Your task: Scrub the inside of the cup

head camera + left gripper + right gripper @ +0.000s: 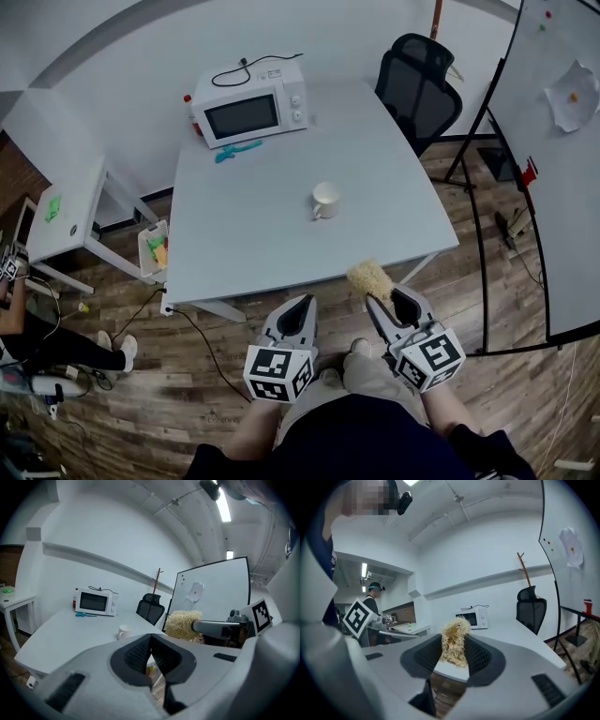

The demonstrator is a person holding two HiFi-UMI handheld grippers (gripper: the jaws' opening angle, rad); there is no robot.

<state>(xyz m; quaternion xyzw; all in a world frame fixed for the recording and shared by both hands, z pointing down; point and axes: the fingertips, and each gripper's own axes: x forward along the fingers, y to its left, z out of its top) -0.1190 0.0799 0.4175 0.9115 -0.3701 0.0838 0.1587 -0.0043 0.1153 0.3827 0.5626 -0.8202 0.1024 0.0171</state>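
Observation:
A white cup (324, 200) with a handle stands upright near the middle of the white table (234, 244); it also shows small in the left gripper view (124, 631). My right gripper (377, 300) is shut on a tan fibrous scrubber (368, 278) at the table's near edge, well short of the cup. The scrubber (454, 641) sticks up between the pads in the right gripper view. My left gripper (305, 302) hangs beside it on the left, below the table edge, shut with nothing in it (151, 654).
A white microwave (251, 103) and a teal tool (237, 150) sit at the table's far left. A black office chair (419, 84) stands at the far right, a whiteboard (553, 178) along the right side. A small side table (66, 211) is at left.

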